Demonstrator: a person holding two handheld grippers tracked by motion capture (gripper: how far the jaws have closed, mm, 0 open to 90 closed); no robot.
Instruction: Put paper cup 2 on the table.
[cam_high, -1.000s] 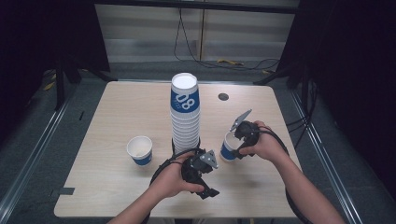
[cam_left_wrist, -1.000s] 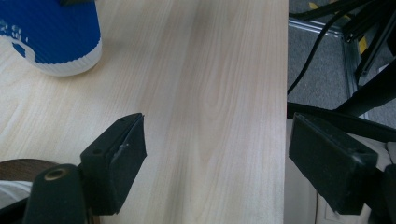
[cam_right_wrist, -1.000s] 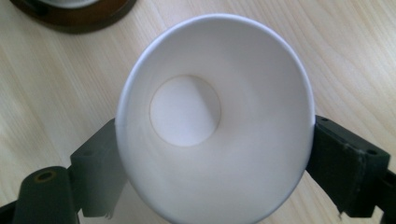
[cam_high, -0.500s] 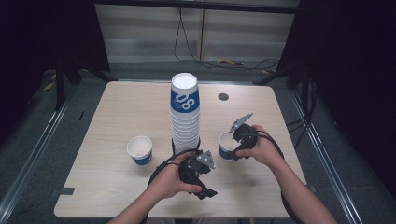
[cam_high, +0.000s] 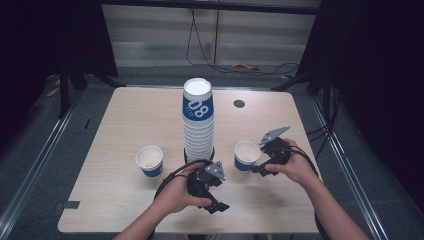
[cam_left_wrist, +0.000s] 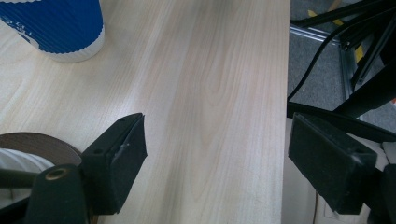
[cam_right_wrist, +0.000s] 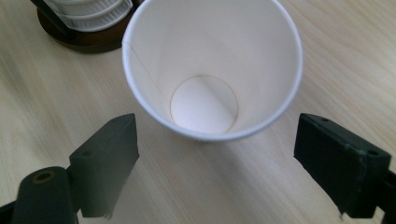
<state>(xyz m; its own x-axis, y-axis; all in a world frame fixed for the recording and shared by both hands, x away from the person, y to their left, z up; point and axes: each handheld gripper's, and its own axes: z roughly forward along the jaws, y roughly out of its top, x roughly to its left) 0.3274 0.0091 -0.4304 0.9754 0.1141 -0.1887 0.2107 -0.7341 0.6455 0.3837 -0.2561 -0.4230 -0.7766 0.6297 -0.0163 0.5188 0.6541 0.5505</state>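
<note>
- Since a second ago the right-hand cup (cam_high: 246, 155) has gone from being held between the fingers of the right gripper (cam_high: 256, 169) to standing on its own on the counter (cam_high: 150, 120), and that gripper has drawn back toward the person; its fingers have just been opening, with nothing pressed between them.
- The cup stands upright, white inside with a blue band outside, just right of the tall stack of cups (cam_high: 198, 120) and a little nearer the person than the stack's dark round base.
- In the right gripper view the cup (cam_right_wrist: 210, 70) sits just ahead of the two spread fingers (cam_right_wrist: 109, 163), its rim clear of both pads, with bare wood on either side of it.
- The left gripper (cam_high: 212, 192) rests low in front of the stack, near the counter's front edge; its fingers (cam_left_wrist: 119, 158) are parted, with only bare wood between them.
- A second cup (cam_high: 150, 161) stands upright left of the stack, well apart from both grippers.
- In the left gripper view the counter's side edge runs just inside the far finger, with floor and cables beyond.
- Behind the stack the counter lies open up to its far edge, apart from a small dark round cap (cam_high: 239, 103) near the back right.
</note>
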